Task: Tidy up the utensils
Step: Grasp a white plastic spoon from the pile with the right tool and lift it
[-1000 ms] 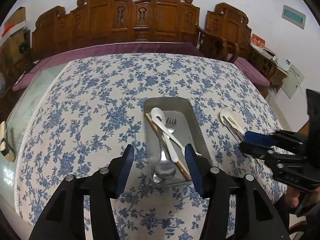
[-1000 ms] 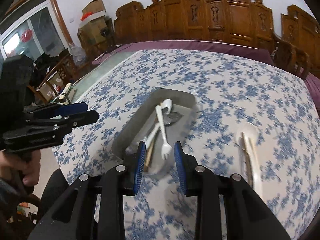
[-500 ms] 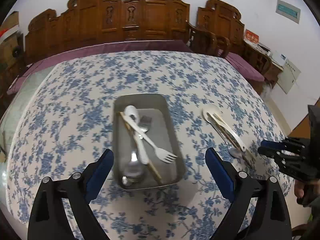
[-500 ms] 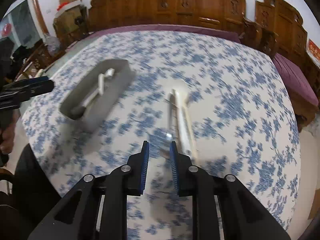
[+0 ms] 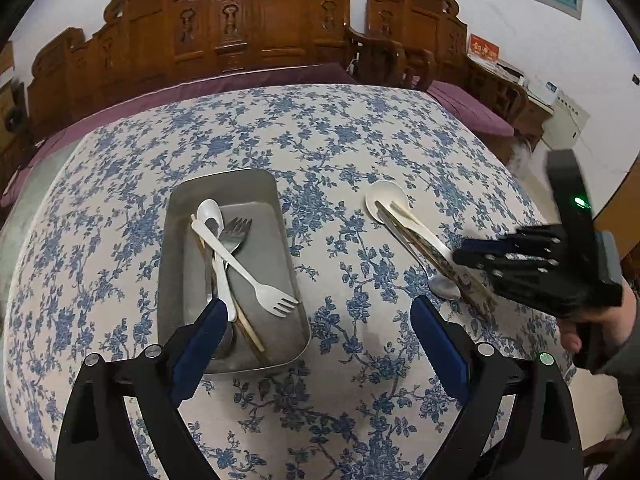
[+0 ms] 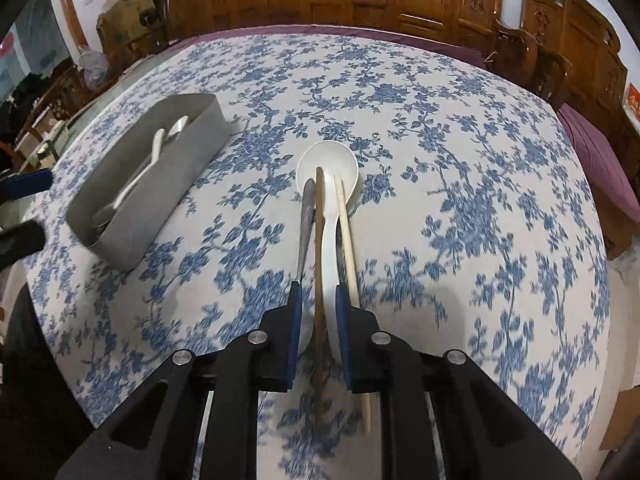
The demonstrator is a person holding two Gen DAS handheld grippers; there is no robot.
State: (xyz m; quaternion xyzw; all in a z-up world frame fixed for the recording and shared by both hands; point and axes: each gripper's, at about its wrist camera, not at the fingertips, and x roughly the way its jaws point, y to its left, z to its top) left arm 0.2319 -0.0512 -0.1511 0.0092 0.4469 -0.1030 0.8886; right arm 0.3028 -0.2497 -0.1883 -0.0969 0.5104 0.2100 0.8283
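Tongs on the right (image 6: pixel 316 312) are closing, low over the loose utensils on the bench (image 6: pixel 460 208): the white spoon's (image 6: pixel 328 168) handle and a dark chopstick (image 6: pixel 319 240) run between the blue pads, a pale chopstick (image 6: pixel 348 240) and a metal spoon (image 6: pixel 306 216) lie just outside. Whether the pads press yet I cannot tell. Left tongs (image 5: pixel 316 320) stand wide apart, empty, above the near end of the metal tray (image 5: pixel 224 184), which holds a white fork (image 5: pixel 260 284), more cutlery and chopsticks.
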